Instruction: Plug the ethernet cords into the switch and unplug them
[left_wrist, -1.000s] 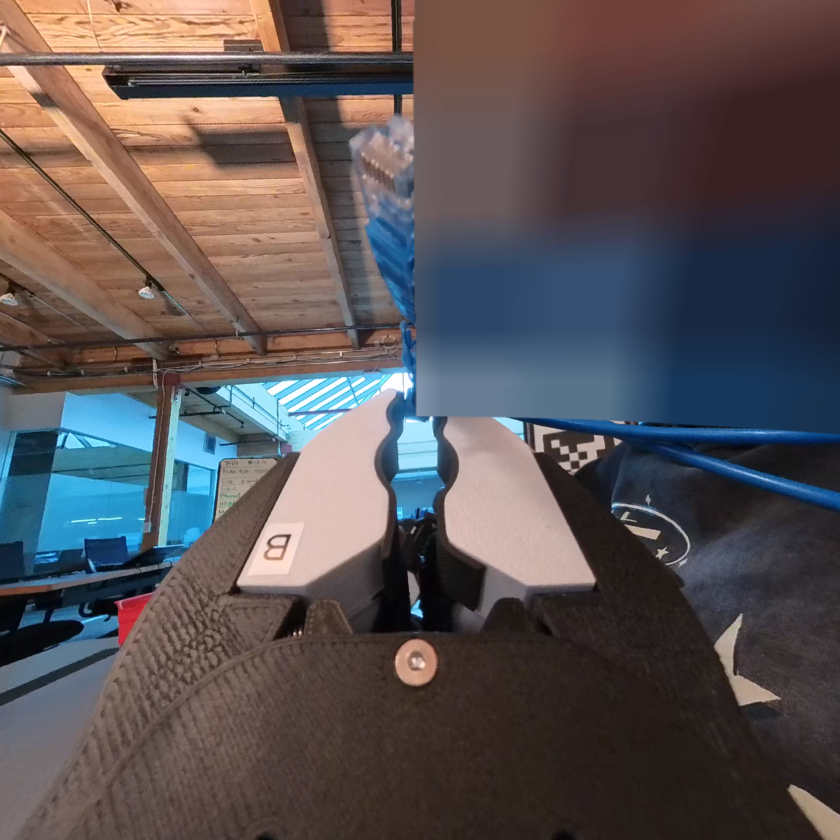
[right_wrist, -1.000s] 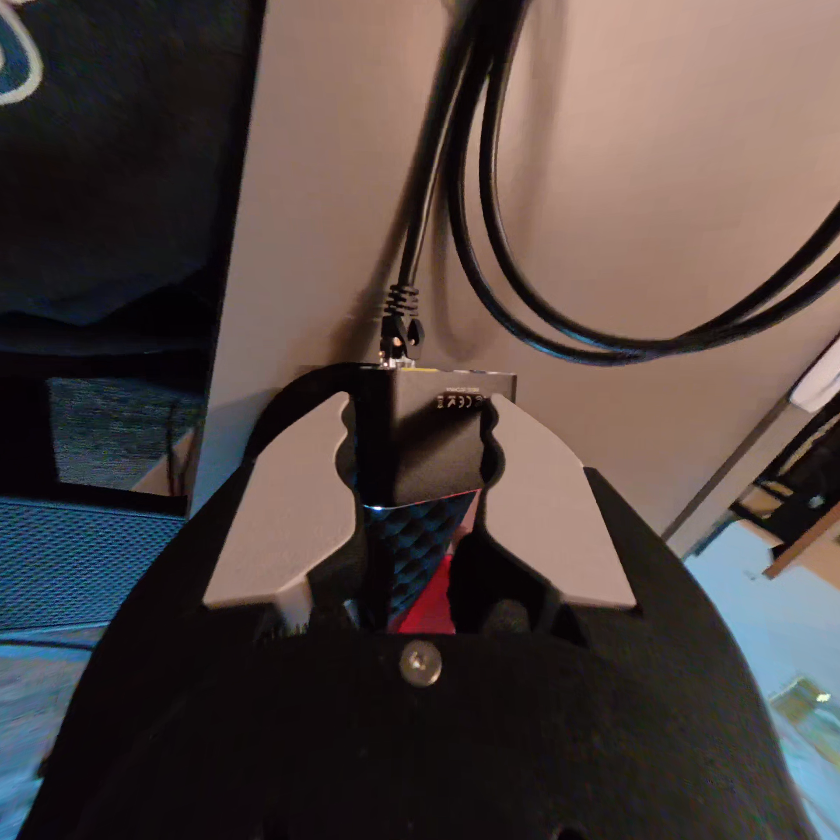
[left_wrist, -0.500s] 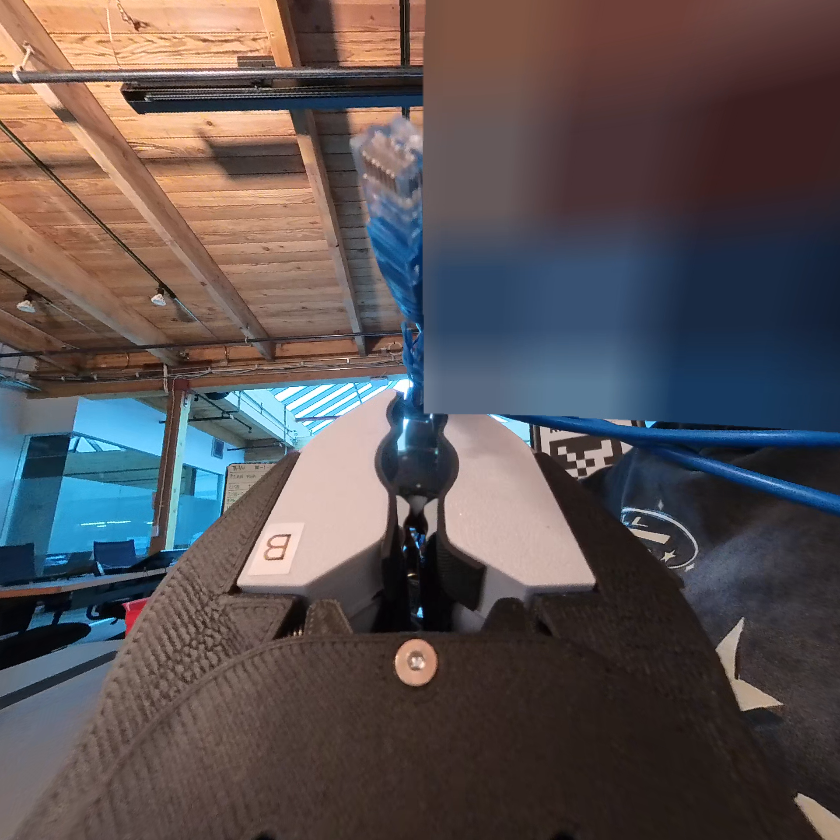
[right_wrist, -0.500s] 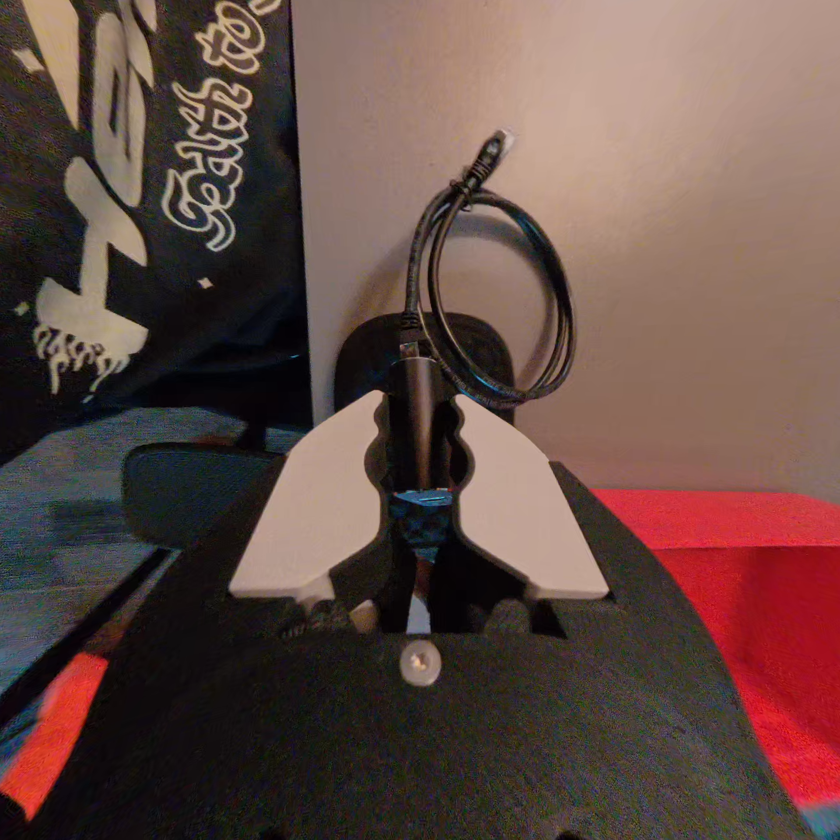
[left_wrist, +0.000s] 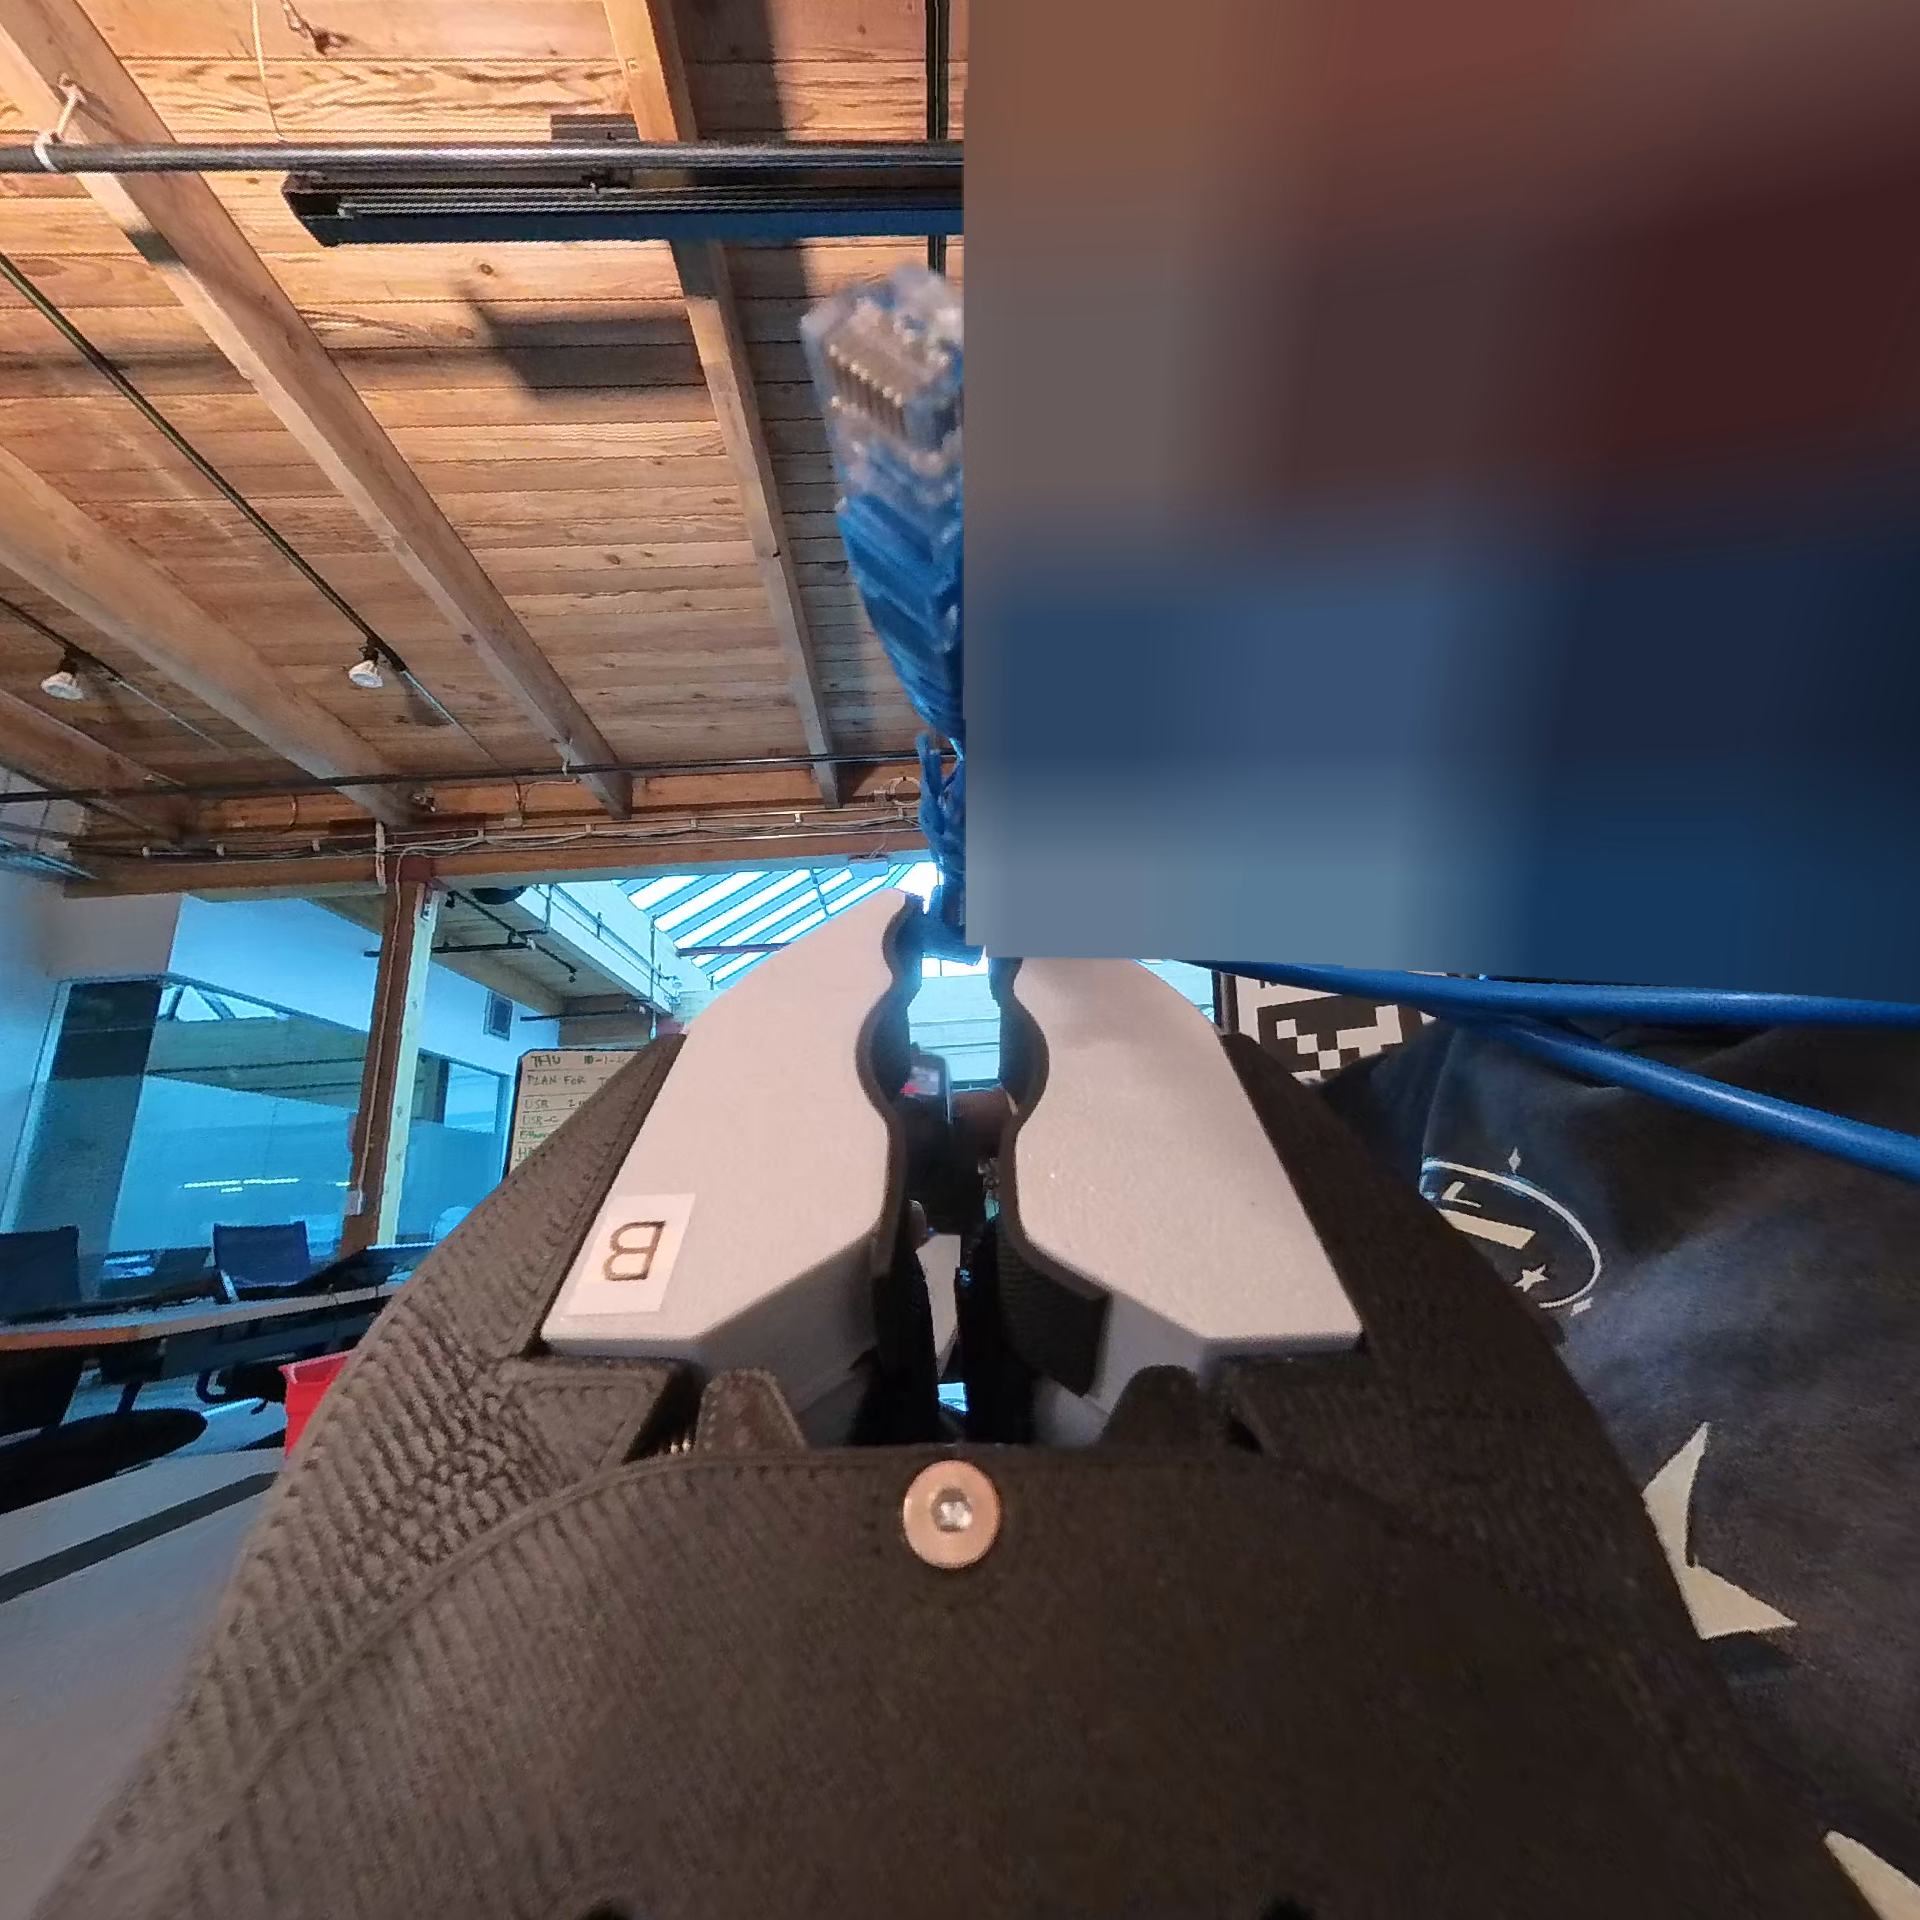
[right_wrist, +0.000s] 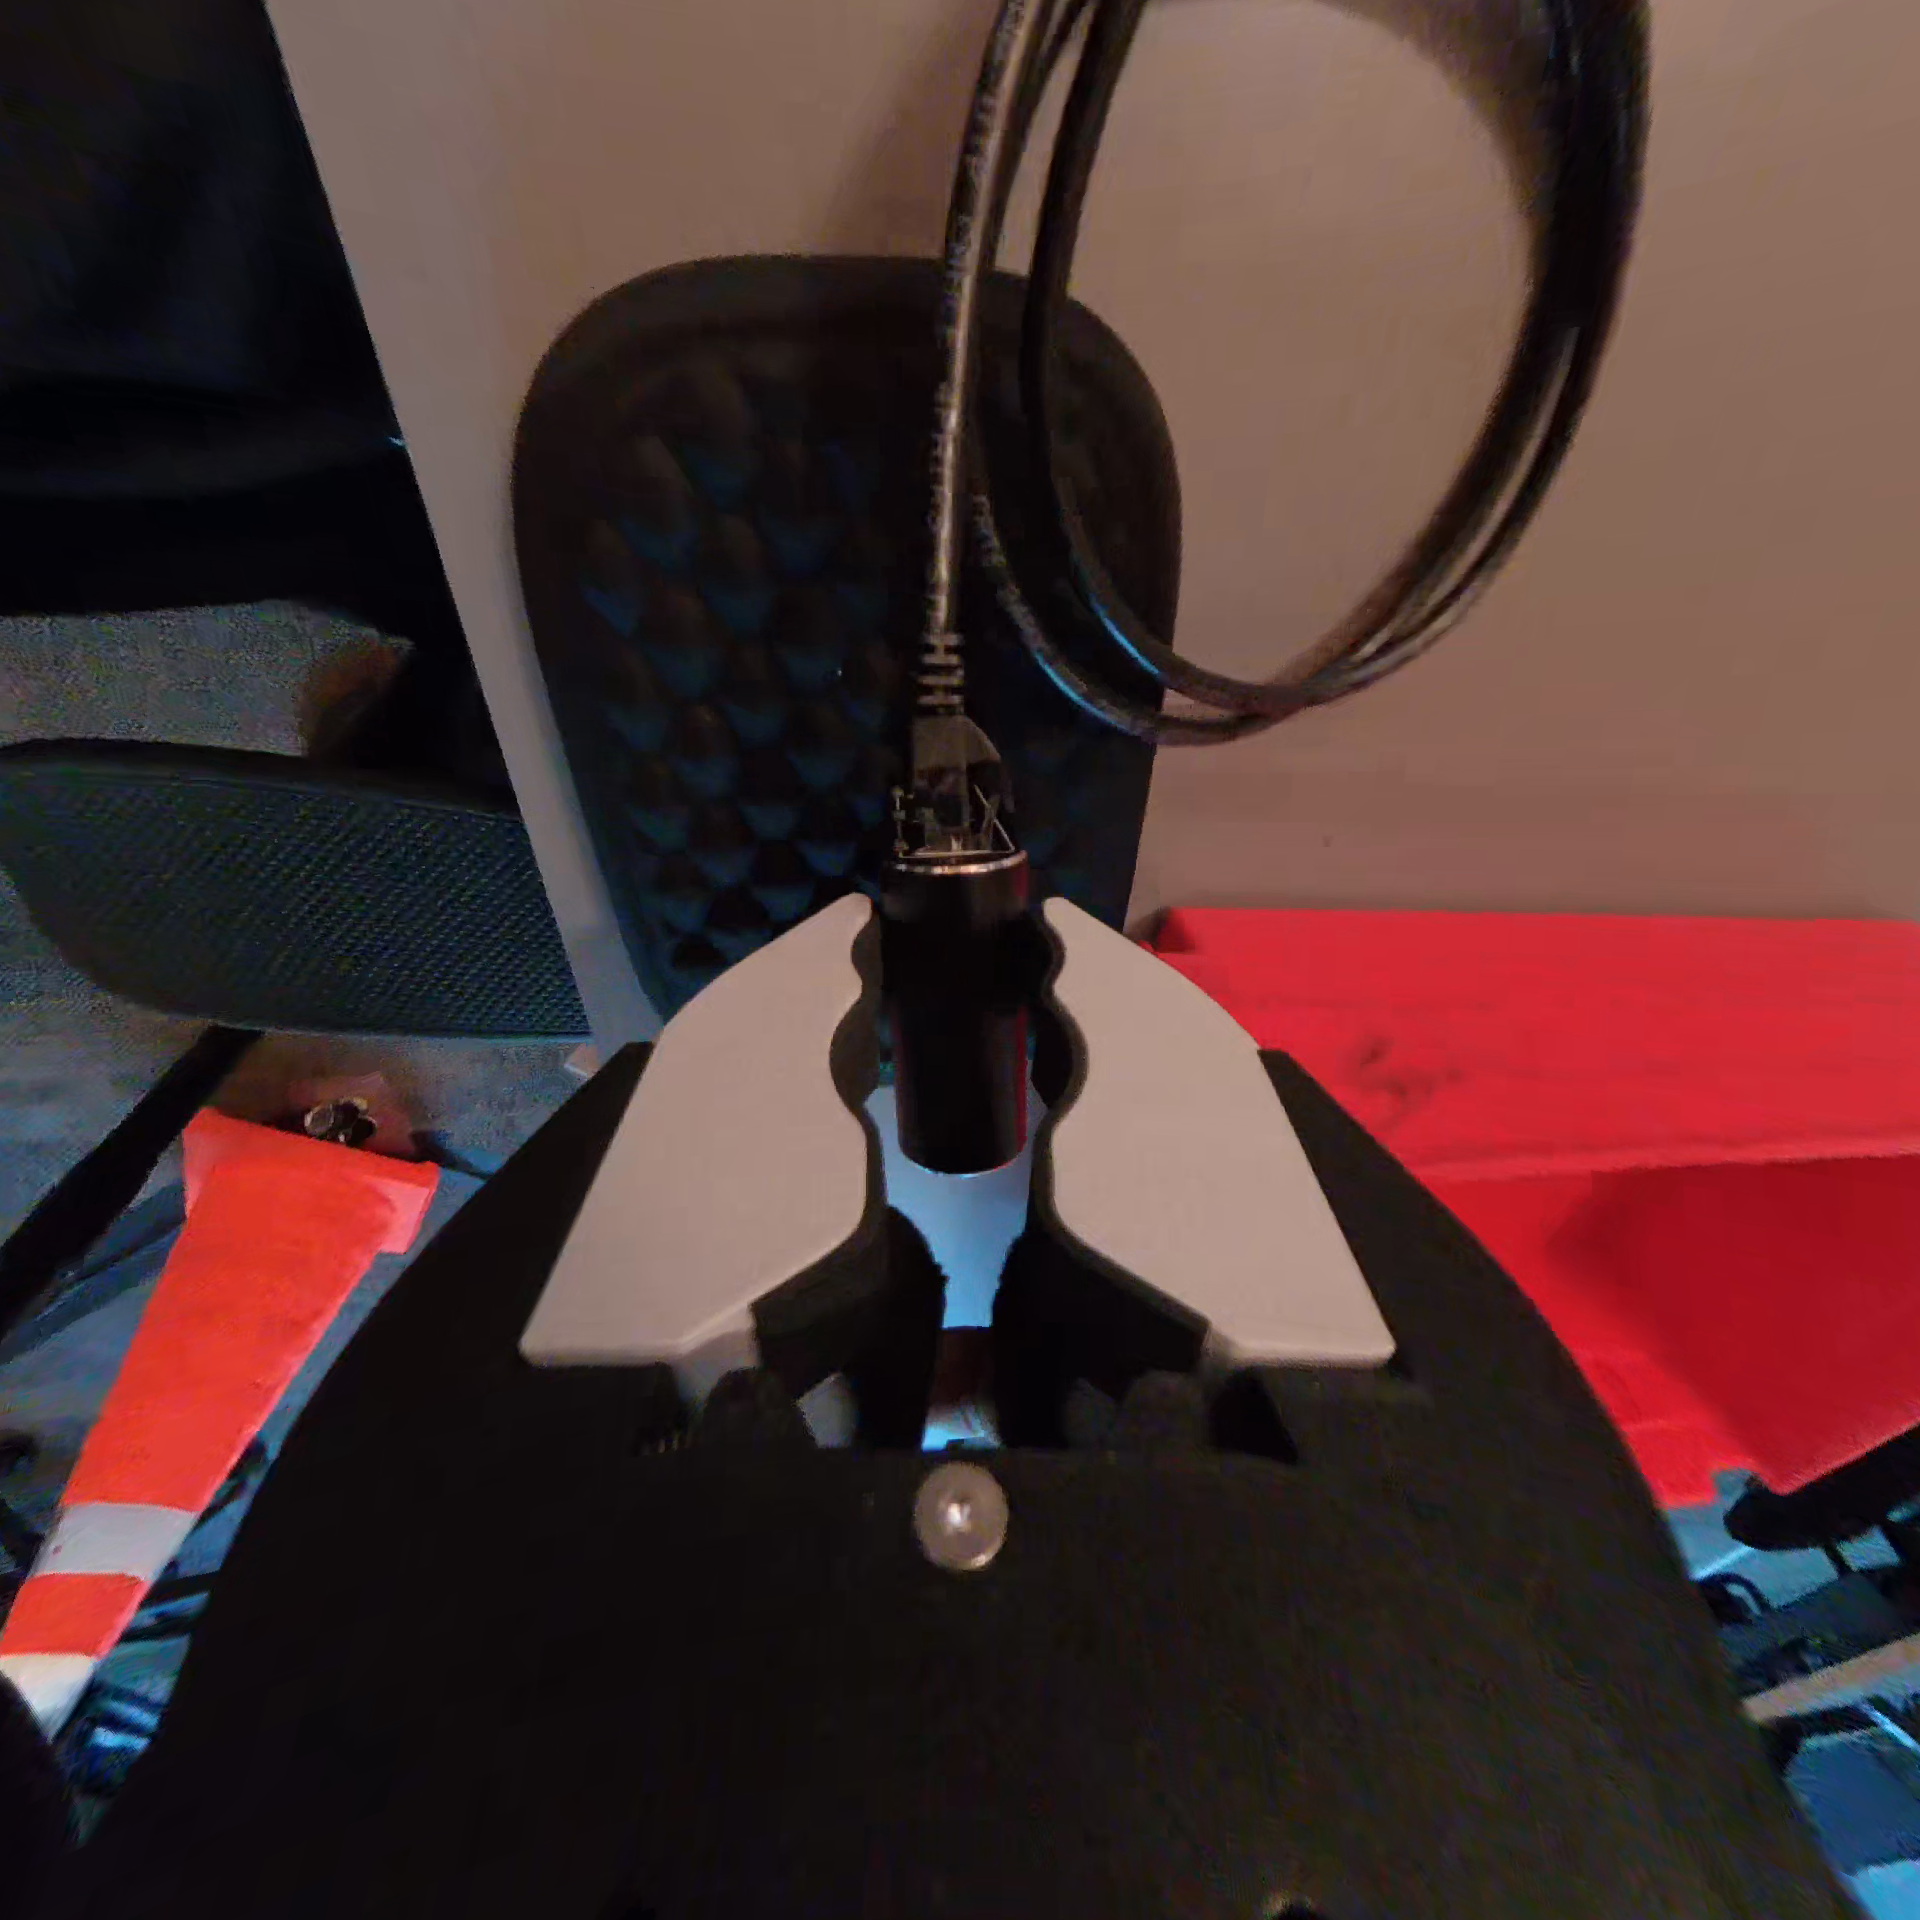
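In the left wrist view my left gripper (left_wrist: 951, 935) points up at the ceiling and is shut on a blue ethernet cord (left_wrist: 1662, 1101) at its tips. The cord's clear plug (left_wrist: 894, 395) stands straight up above the fingers, and a blurred patch hides its right side. In the right wrist view my right gripper (right_wrist: 956, 914) is shut on the black switch (right_wrist: 956, 1039), seen end-on. A black plug (right_wrist: 945, 769) sits in the switch's far end. Its black cord (right_wrist: 1538, 416) loops up and to the right.
A person's dark printed shirt (left_wrist: 1662, 1403) fills the right of the left wrist view, with a black-and-white marker tag (left_wrist: 1330, 1029) beside it. Beyond the switch are a black chair back (right_wrist: 727, 520), a pale wall (right_wrist: 1455, 779), a red surface (right_wrist: 1558, 1091) and an orange-and-white cone (right_wrist: 229, 1299).
The right gripper has swung with the switch, which went from showing its broad face to end-on; the black cord loop now hangs closer. The left gripper and blue plug have barely moved.
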